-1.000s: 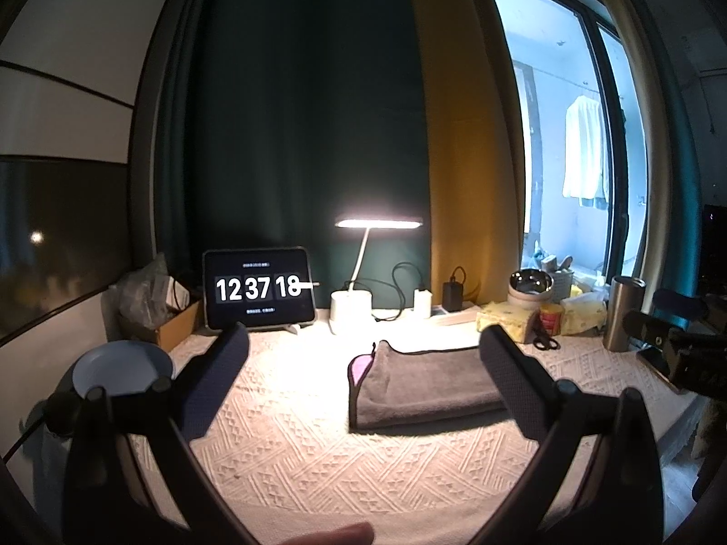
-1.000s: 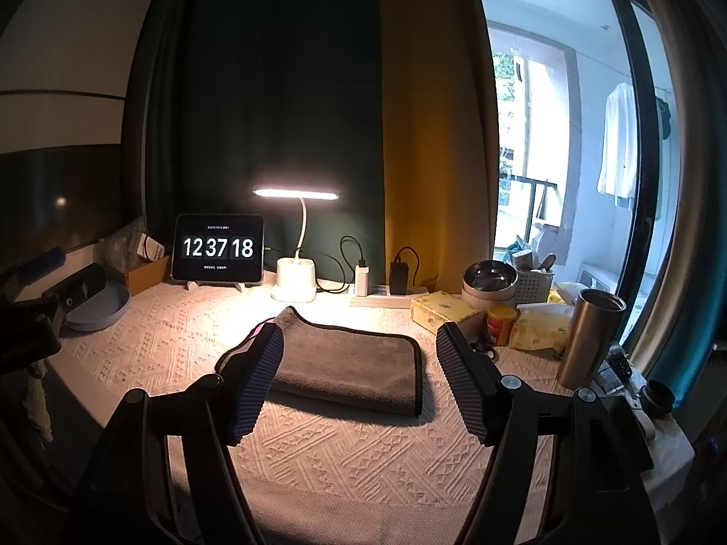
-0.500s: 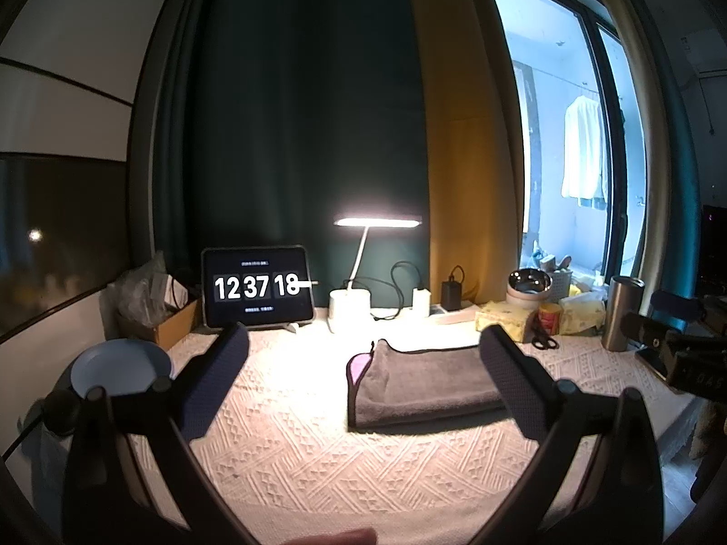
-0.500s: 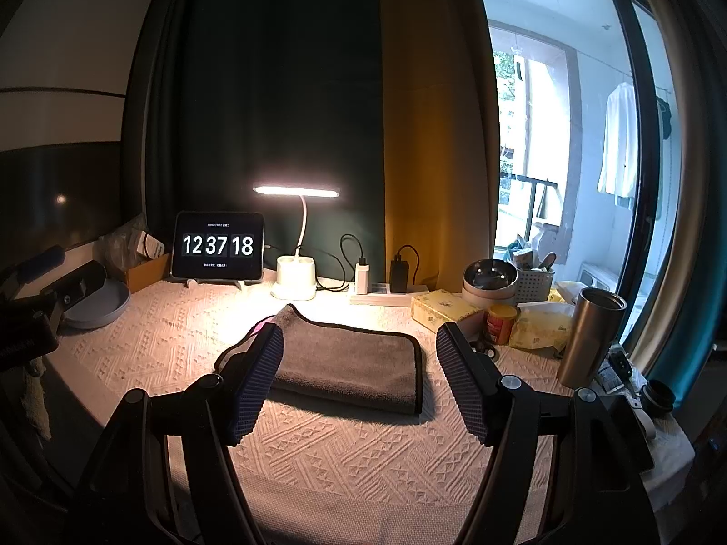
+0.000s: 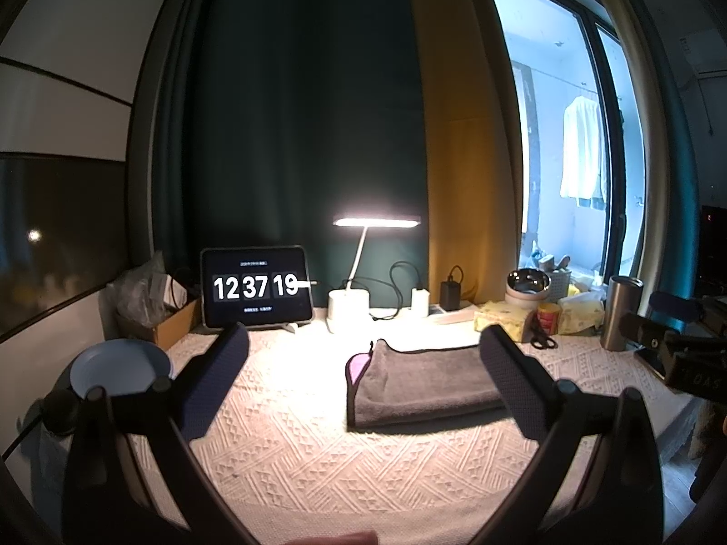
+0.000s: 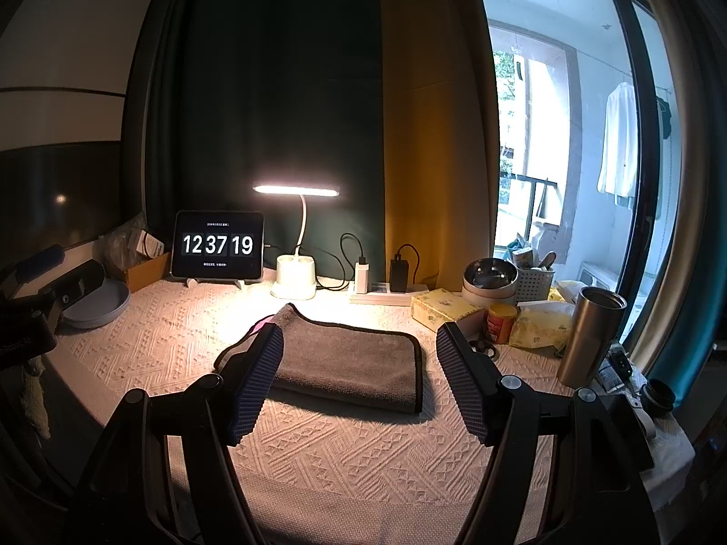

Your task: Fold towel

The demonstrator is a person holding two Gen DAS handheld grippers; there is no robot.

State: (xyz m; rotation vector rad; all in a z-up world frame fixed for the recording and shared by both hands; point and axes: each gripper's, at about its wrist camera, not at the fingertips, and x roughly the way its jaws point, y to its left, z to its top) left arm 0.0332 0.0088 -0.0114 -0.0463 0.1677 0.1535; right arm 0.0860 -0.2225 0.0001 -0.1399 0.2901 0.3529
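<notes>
Nearest, the left gripper (image 5: 363,359) and right gripper (image 6: 359,354) hover with fingers spread wide, grasping nothing. Beyond them a folded grey towel (image 6: 350,363) lies flat on the cream tablecloth (image 6: 363,454). Farther back stand a lit desk lamp (image 6: 295,268) and a clock tablet (image 6: 218,245) reading 12 37 19
</notes>
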